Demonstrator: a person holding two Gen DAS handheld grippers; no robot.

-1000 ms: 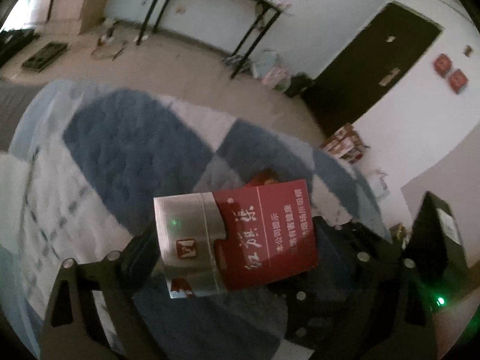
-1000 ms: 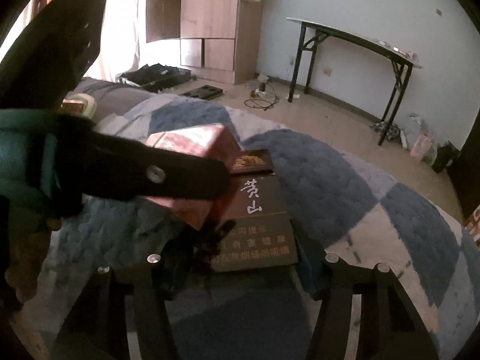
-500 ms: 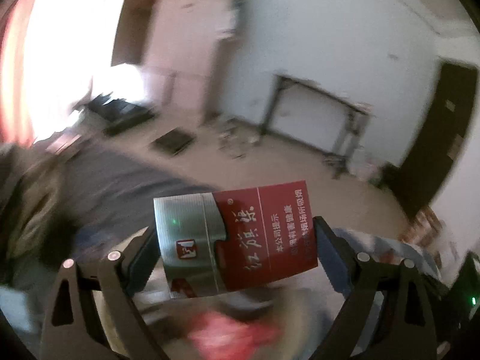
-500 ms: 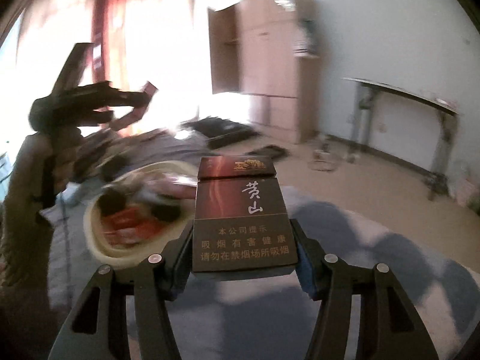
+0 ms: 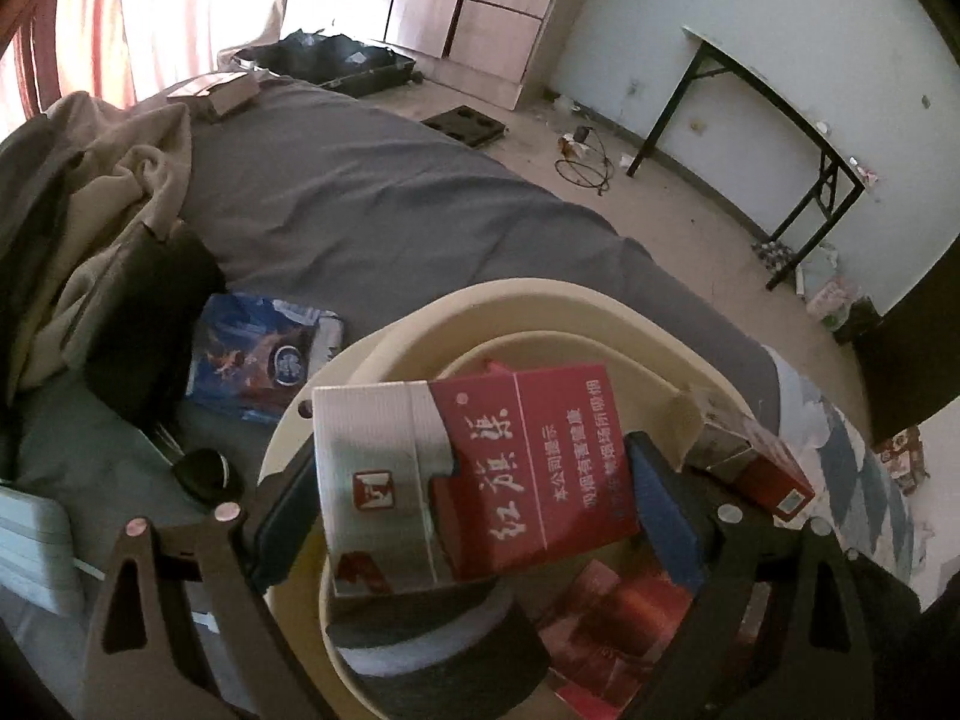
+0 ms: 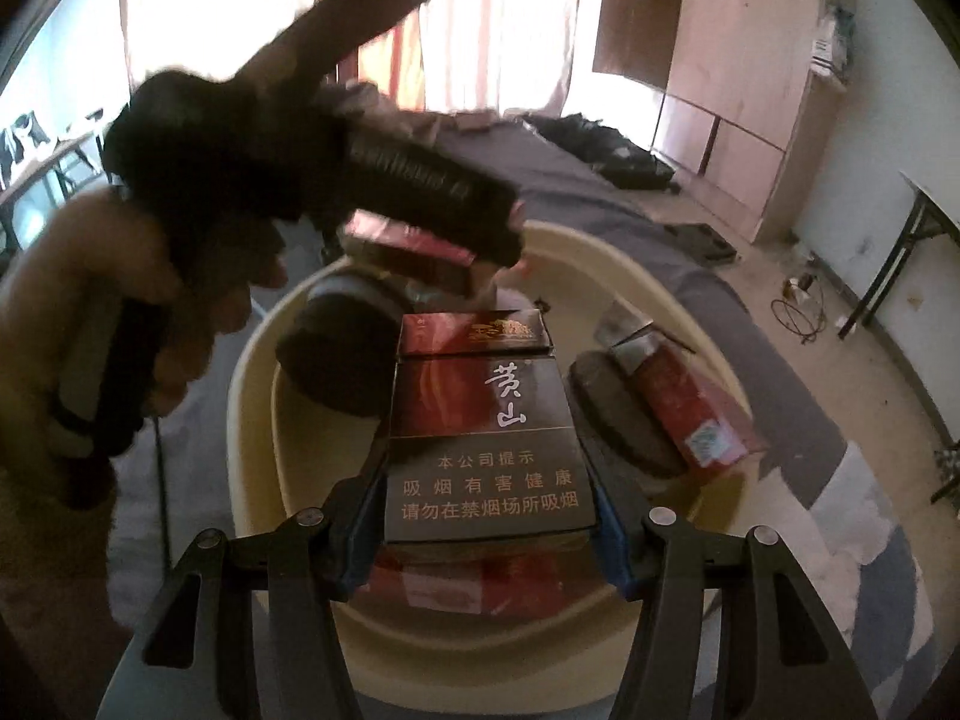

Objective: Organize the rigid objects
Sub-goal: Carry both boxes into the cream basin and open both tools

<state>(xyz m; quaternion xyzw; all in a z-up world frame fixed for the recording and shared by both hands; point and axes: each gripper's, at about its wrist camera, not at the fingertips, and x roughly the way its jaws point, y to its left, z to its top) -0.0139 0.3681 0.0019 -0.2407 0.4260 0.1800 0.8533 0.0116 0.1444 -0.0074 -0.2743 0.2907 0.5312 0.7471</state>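
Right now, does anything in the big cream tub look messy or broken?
Yes. In the cream plastic tub, a red cigarette pack lies tilted with its lid flipped open. The packs under it are jumbled, not stacked.

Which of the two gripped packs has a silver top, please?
The left gripper's pack: silver top, red body. The right gripper's pack is dark brown-red.
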